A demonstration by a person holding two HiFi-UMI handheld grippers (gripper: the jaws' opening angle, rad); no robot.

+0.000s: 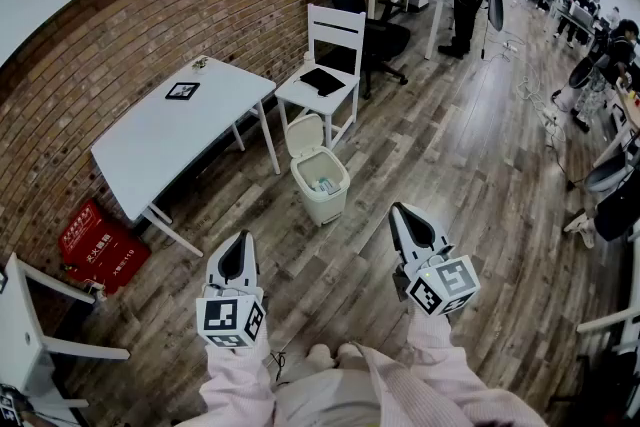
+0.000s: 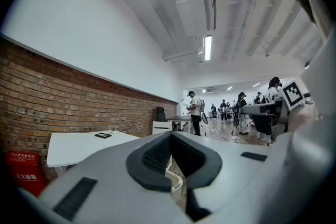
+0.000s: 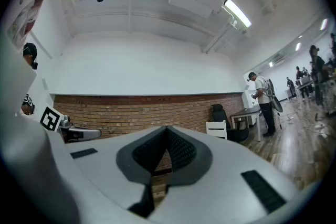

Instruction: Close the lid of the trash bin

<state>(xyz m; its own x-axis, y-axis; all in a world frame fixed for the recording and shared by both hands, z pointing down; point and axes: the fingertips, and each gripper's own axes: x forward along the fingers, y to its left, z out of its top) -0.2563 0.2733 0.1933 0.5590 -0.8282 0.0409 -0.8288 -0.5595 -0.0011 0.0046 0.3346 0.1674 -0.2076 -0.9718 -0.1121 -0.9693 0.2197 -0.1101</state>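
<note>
**Grippers clamped on nothing, bin lid wide open**

Left gripper [image 1: 240, 240] and right gripper [image 1: 400, 213] are both pinched fully together with nothing between the jaws. They're held roughly level, side by side, on the person's side of the white chair [image 1: 325, 65] and well apart from it.

So the trash bin [image 1: 322, 193] sits on the wood floor just in front of that chair, on the side facing the grippers, and neither gripper touches it. It stands upright with its mouth pointing straight up. The lid [image 1: 305, 135] is flipped up on the edge nearest the chair, standing almost vertical and leaning back a bit toward the chair, with its inner face turned to the grippers.

Looks-wise it's a small cream-white plastic bin, a rounded rectangle with a thick rim, and the lid is the same colour. Something bluish [image 1: 326, 185] lies inside; can't make out what.
</note>
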